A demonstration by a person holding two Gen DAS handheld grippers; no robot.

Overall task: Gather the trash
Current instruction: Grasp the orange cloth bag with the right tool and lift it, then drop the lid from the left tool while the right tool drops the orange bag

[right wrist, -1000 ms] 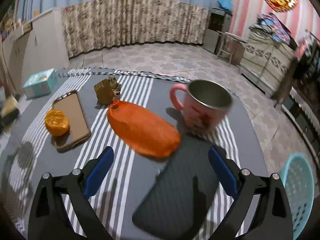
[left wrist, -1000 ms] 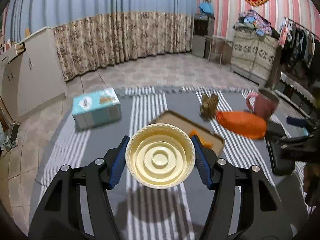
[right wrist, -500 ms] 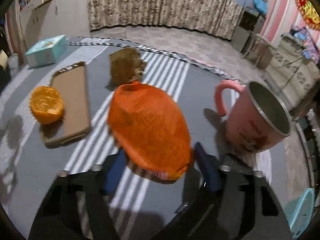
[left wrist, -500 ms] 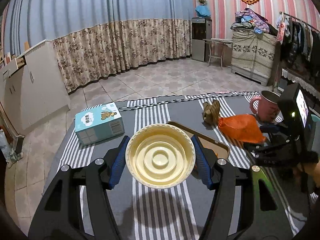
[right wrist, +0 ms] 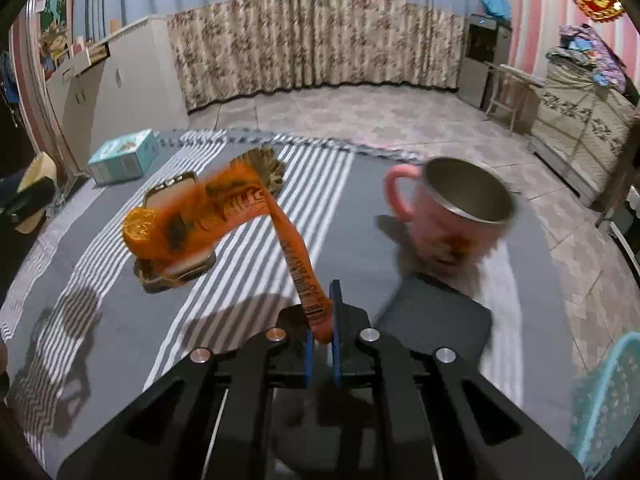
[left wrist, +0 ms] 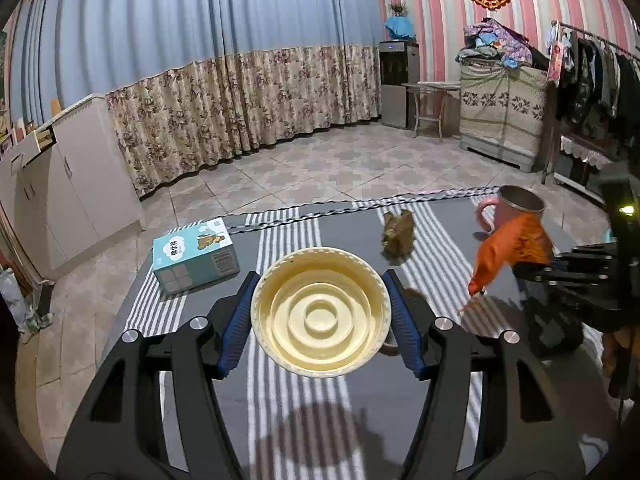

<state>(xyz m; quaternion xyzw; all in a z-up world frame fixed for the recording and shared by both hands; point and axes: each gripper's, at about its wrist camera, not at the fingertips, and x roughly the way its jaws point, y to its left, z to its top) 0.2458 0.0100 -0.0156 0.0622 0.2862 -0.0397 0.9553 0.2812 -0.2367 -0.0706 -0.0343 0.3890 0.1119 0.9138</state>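
My left gripper (left wrist: 320, 312) is shut on a cream plastic bowl (left wrist: 320, 314), held above the striped table. My right gripper (right wrist: 321, 340) is shut on one end of an orange plastic wrapper (right wrist: 224, 208), which hangs lifted off the table; it also shows in the left wrist view (left wrist: 512, 248). An orange peel (right wrist: 138, 226) lies on a brown phone case (right wrist: 180, 268). A crumpled brown paper (left wrist: 398, 234) lies at the far middle of the table, partly hidden behind the wrapper in the right wrist view (right wrist: 266, 164).
A pink metal mug (right wrist: 452, 216) stands at the right, also in the left wrist view (left wrist: 516, 204). A teal tissue box (left wrist: 194, 254) sits at the far left. A dark pad (right wrist: 436, 320) lies near me. A teal basket (right wrist: 608, 396) stands on the floor at the right.
My right gripper closed on the orange wrapper and lifted it off the table. My left gripper kept the bowl and rose slightly.
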